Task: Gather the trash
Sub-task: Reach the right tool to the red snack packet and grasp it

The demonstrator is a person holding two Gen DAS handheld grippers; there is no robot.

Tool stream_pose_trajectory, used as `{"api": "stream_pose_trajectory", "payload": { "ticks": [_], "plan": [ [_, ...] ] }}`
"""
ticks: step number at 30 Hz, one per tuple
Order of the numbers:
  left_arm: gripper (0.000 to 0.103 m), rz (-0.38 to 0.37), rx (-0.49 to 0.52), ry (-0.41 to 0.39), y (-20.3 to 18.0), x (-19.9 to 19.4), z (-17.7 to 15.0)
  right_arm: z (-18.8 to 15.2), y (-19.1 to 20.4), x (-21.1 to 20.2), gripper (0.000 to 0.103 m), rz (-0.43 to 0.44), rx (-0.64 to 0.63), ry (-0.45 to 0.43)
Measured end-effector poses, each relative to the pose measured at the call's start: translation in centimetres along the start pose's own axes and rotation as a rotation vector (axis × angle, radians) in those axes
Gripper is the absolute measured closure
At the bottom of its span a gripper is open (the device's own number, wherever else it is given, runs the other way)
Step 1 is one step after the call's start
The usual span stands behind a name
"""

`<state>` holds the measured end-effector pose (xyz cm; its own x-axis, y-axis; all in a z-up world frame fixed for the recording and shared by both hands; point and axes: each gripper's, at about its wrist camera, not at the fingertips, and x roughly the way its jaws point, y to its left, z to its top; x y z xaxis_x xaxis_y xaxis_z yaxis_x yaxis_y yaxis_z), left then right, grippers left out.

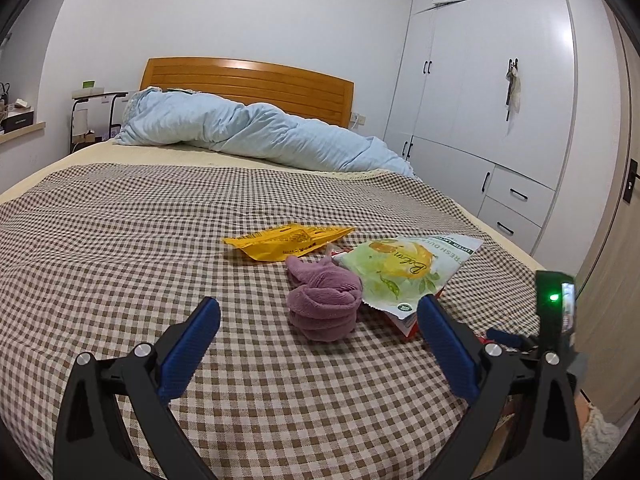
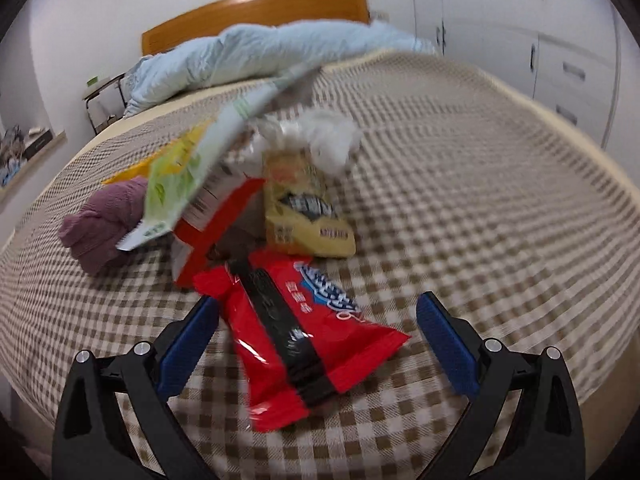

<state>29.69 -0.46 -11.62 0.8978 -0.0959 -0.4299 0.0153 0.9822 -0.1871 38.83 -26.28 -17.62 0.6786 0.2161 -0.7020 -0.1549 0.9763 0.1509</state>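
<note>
Snack wrappers lie in a loose pile on a brown checked bedcover (image 1: 120, 240). In the left wrist view I see a yellow packet (image 1: 280, 241), a green-and-white lemon bag (image 1: 404, 272) and a rolled purple cloth (image 1: 324, 300). My left gripper (image 1: 320, 334) is open just short of the cloth. In the right wrist view a red wrapper (image 2: 300, 332) lies between the open fingers of my right gripper (image 2: 318, 334), not clamped. Behind it sit a yellow snack pack (image 2: 304, 212), a red-and-white carton (image 2: 216, 224), the lemon bag (image 2: 192, 172), white crumpled tissue (image 2: 328, 140) and the purple cloth (image 2: 100, 224).
A rumpled light-blue duvet (image 1: 248, 128) lies across the head of the bed before a wooden headboard (image 1: 248, 80). White wardrobes (image 1: 500, 100) line the right wall. A small side table (image 1: 96, 116) stands at the far left. My right gripper's body (image 1: 554, 308) shows at the left view's right edge.
</note>
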Motion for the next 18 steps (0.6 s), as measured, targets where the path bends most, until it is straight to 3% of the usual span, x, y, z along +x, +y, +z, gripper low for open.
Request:
{"api": "stream_pose_trajectory", "payload": {
  "ticks": [7,8,9,10,16,18],
  "plan": [
    [0.007,0.002,0.008,0.013,-0.2,0.3,0.0,-0.3,0.3,-0.2,0.009,-0.003,0.016,-0.008],
    [0.007,0.002,0.008,0.011,-0.2,0.3,0.0,-0.4,0.3,-0.4,0.013,-0.006,0.016,-0.007],
    [0.007,0.002,0.009,0.009,-0.2,0.2,0.1,-0.3,0.3,-0.4,0.027,-0.011,0.014,-0.009],
    [0.007,0.003,0.012,0.005,-0.2,0.1,0.1,-0.4,0.3,-0.7,0.032,-0.011,0.016,-0.013],
    [0.007,0.01,0.014,-0.002,0.1,-0.3,0.2,-0.4,-0.3,-1.5,0.041,0.012,0.037,0.003],
    [0.007,0.012,0.01,-0.001,0.2,-0.3,0.2,-0.4,-0.3,-2.1,0.052,0.025,0.029,-0.012]
  ]
}}
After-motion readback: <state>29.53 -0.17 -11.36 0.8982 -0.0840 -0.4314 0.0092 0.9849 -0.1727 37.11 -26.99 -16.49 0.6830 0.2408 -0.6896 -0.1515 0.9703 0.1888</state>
